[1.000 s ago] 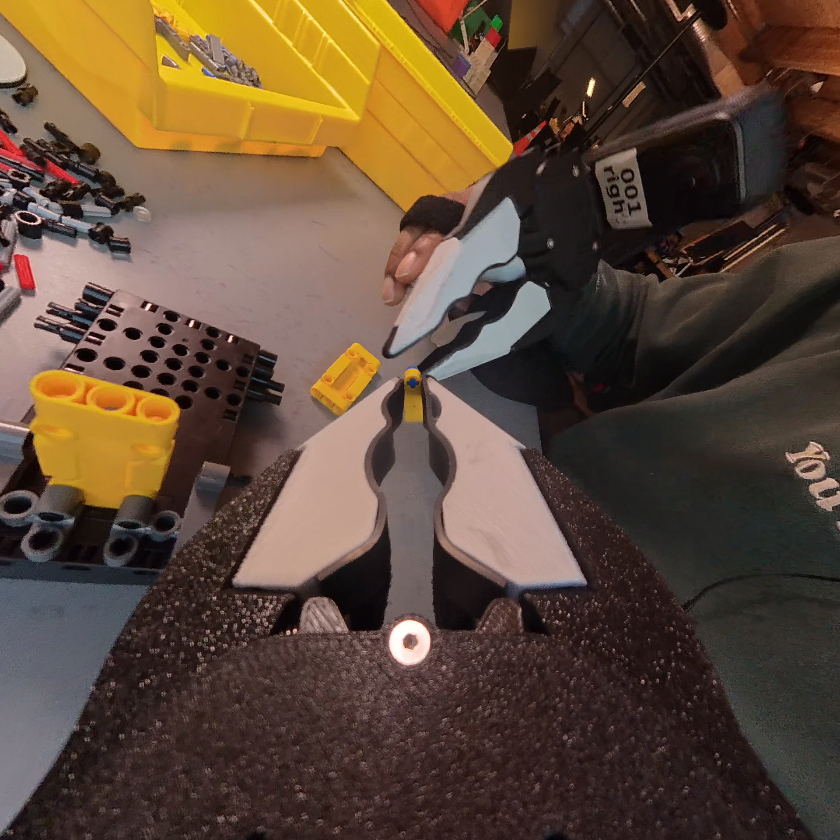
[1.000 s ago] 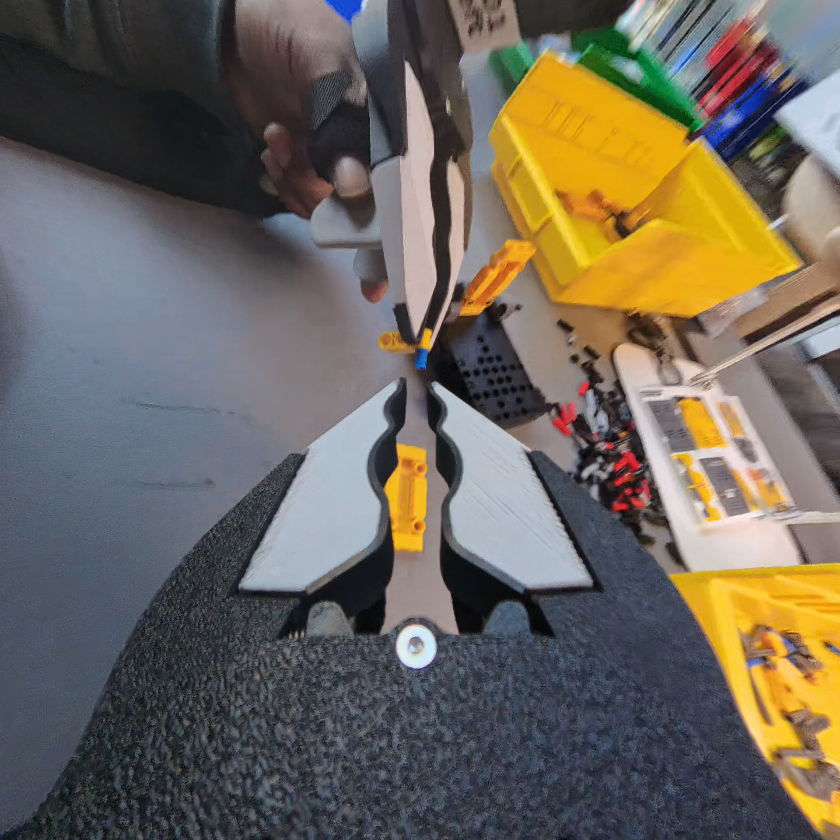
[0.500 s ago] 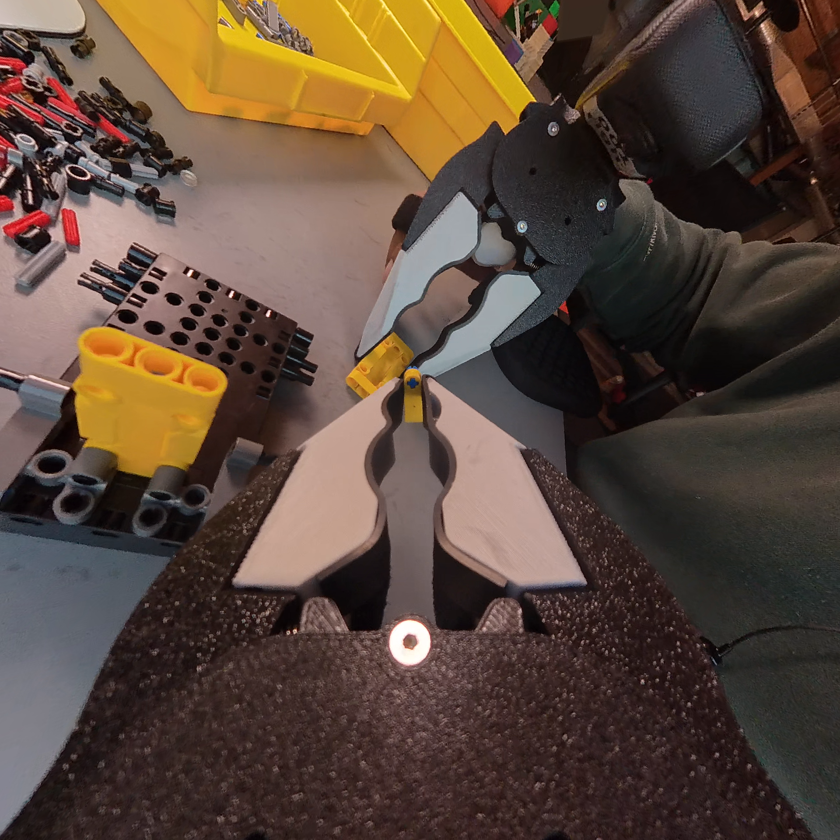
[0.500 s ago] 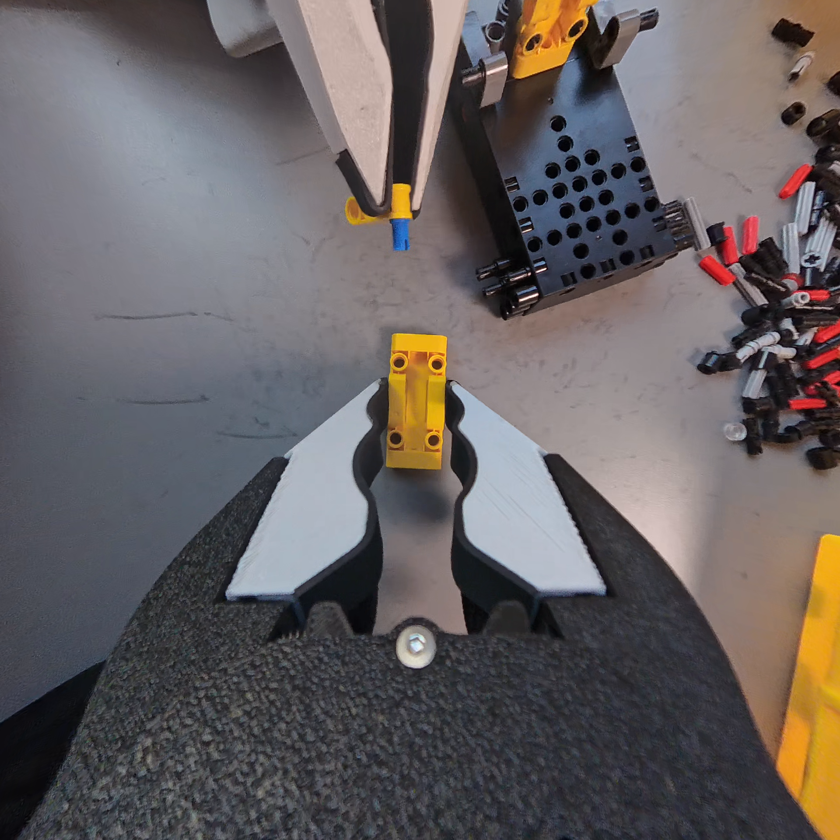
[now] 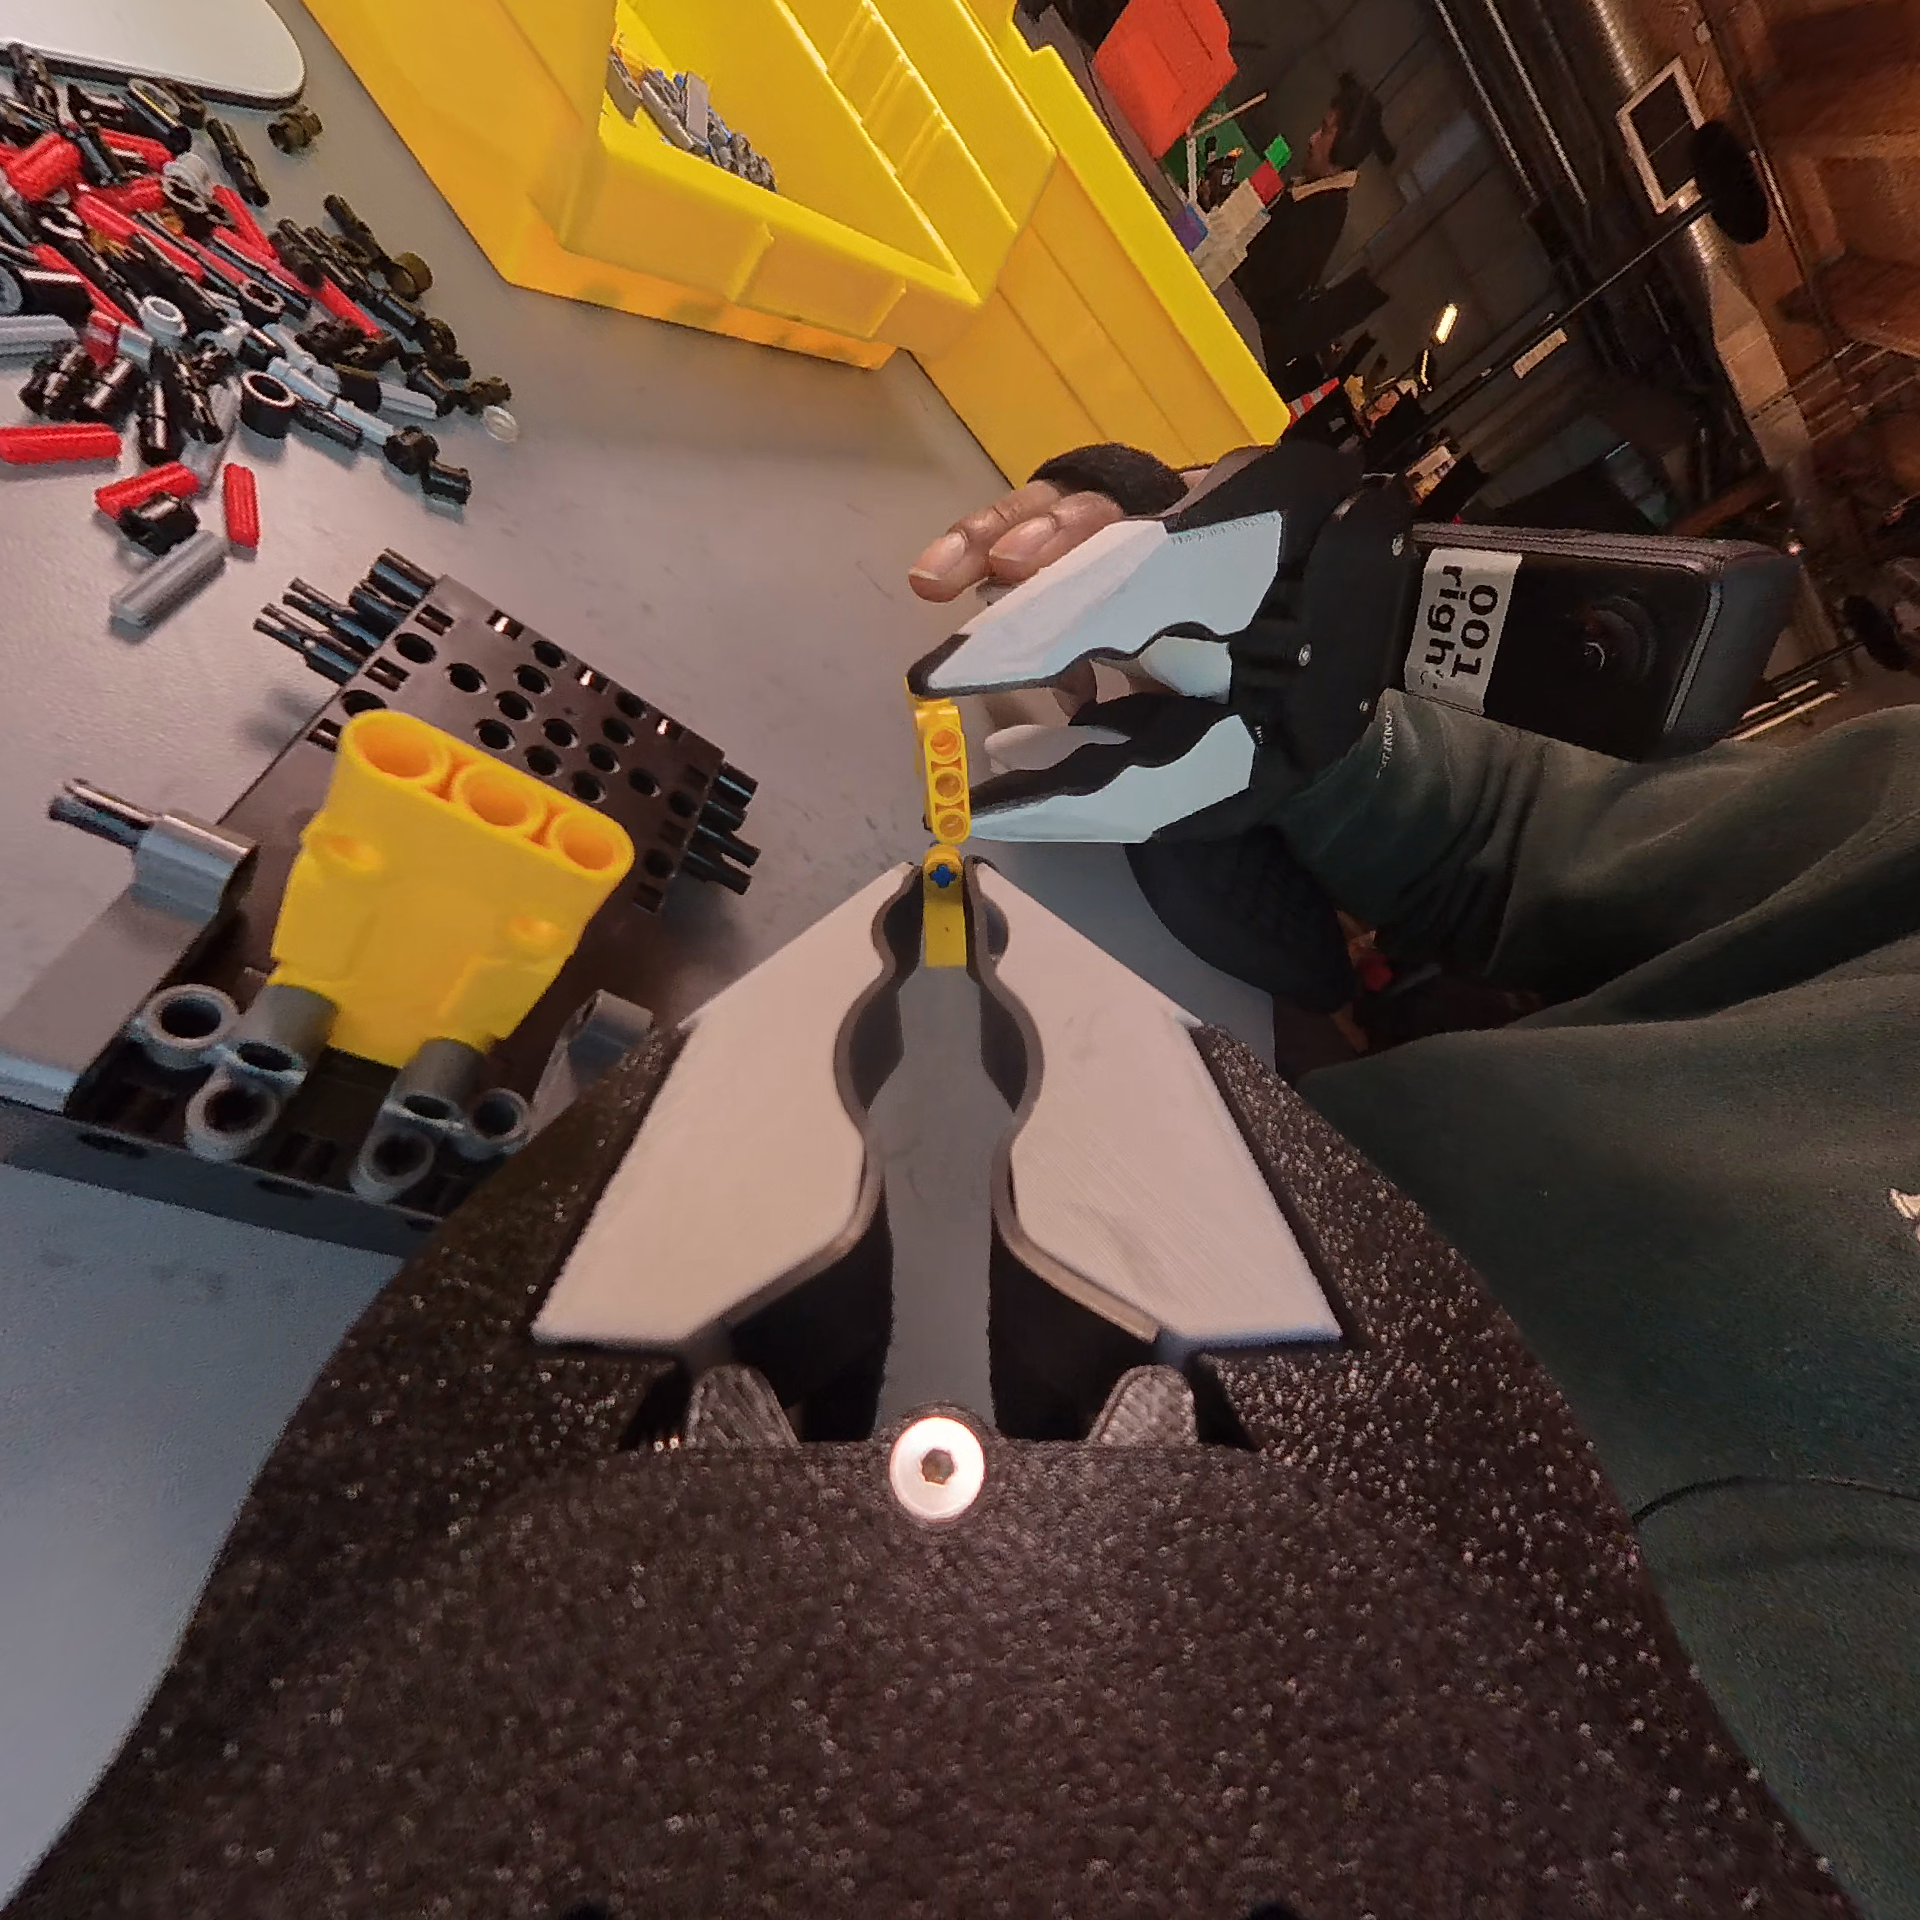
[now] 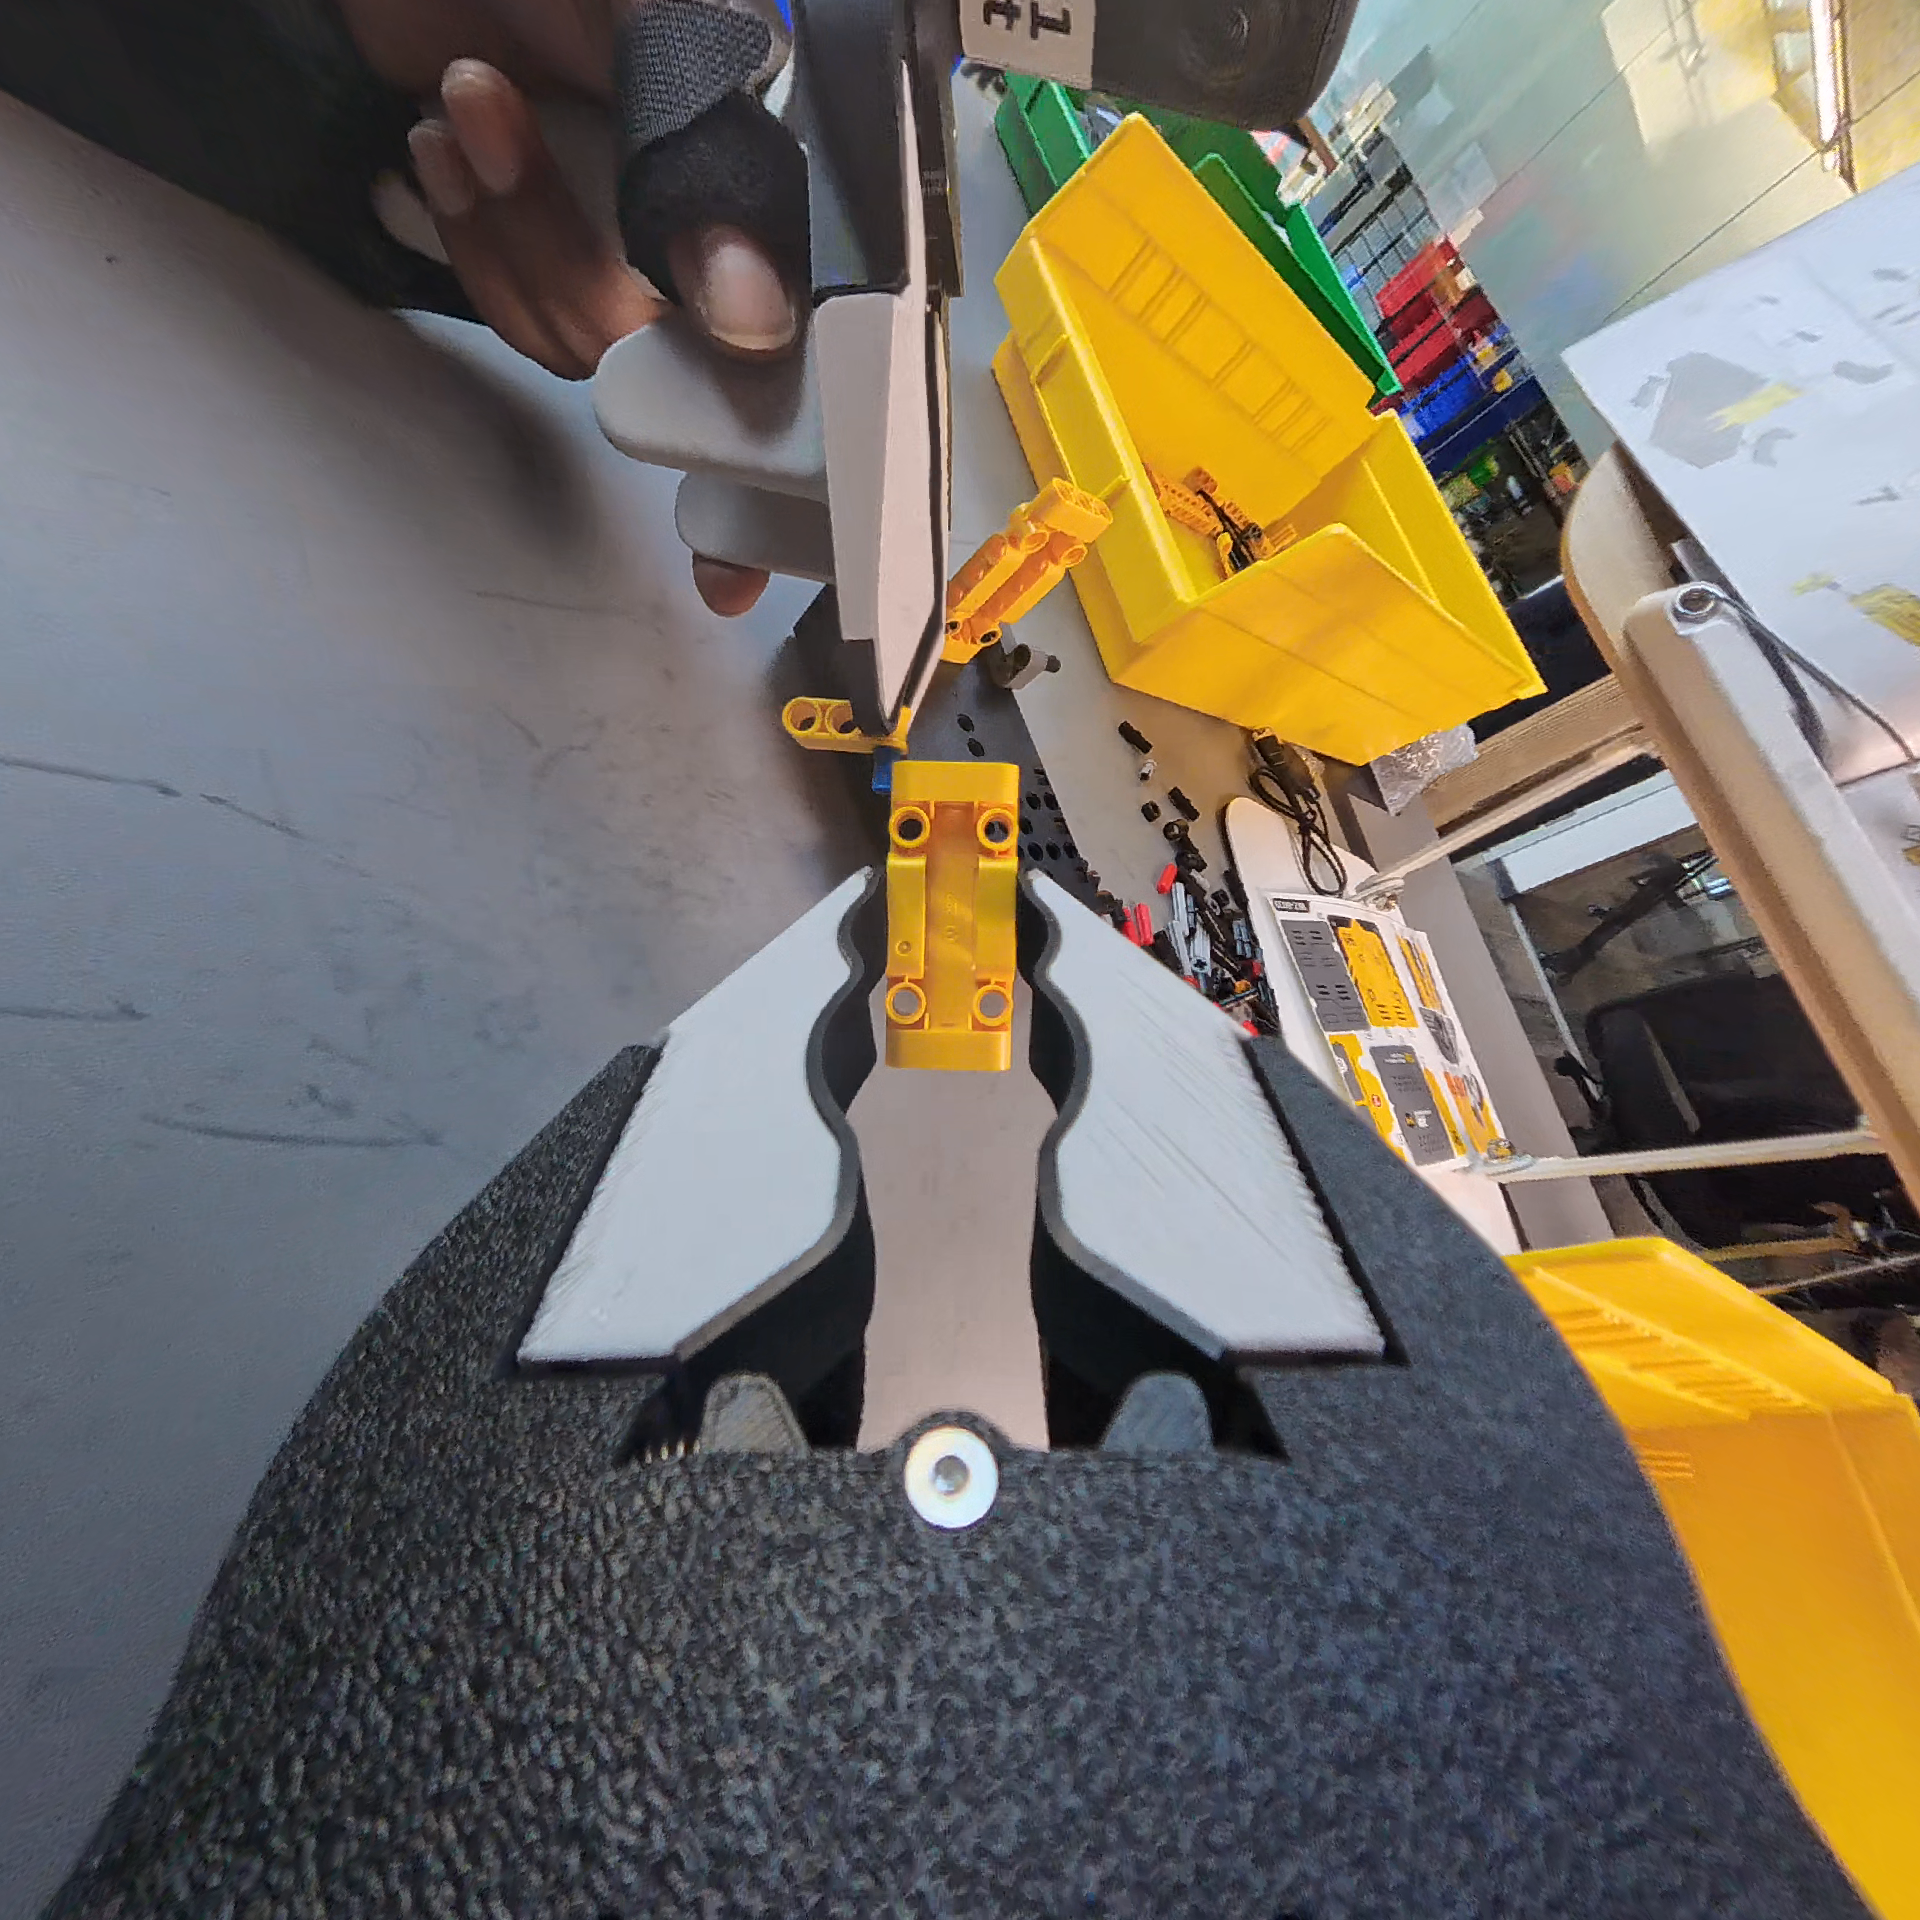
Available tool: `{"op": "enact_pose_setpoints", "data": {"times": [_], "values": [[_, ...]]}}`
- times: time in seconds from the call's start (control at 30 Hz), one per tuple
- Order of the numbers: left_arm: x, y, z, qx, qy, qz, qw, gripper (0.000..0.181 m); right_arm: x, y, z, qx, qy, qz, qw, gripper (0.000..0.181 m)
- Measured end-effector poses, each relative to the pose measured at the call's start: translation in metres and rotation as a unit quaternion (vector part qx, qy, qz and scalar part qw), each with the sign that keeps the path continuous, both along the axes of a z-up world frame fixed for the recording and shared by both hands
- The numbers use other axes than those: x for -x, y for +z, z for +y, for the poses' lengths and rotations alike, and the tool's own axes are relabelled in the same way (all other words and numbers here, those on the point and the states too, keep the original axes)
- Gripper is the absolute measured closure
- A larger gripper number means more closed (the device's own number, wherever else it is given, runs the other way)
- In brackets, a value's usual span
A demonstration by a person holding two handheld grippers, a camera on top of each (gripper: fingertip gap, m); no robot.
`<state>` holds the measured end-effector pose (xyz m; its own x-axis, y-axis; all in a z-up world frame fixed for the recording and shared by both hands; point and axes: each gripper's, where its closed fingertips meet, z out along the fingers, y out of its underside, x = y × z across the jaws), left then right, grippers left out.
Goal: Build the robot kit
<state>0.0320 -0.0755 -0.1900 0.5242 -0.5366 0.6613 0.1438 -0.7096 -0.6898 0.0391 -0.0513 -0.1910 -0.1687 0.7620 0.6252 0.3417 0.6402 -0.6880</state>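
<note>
The left gripper [image 5: 943, 883] is closed on a small yellow plastic beam with round holes [image 5: 943, 928]. A short blue plastic pin [image 5: 941, 876] sits in the end of this beam and points away from the fingertips. In the right wrist view the beam sticks out sideways from the tips, over the grey table.

The right gripper [image 6: 951, 904] grips a yellow rectangular plastic panel with four small corner holes [image 6: 950, 914] by its two long sides. The panel is in the air, its far end just in front of the blue pin, very near or touching; I cannot tell which.
</note>
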Motion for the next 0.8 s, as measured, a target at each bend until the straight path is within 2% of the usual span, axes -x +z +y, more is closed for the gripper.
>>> {"op": "enact_pose_setpoints", "data": {"times": [0.23,0.67,0.8], "values": [[0.0038,0.0028,0.0027,-0.007,0.014,-0.004,1.000,0.175,-0.0027,-0.0079,0.0043,-0.017,-0.011,-0.014,1.000,0.158],[0.0029,-0.0021,0.0033,-0.020,0.022,0.043,0.999,0.175,-0.0005,-0.0044,-0.0004,-0.028,-0.022,-0.011,0.999,0.158],[0.0014,0.0022,0.0012,-0.015,0.016,0.018,1.000,0.175,-0.0011,-0.0015,-0.0020,-0.022,-0.021,0.003,1.000,0.158]]}}
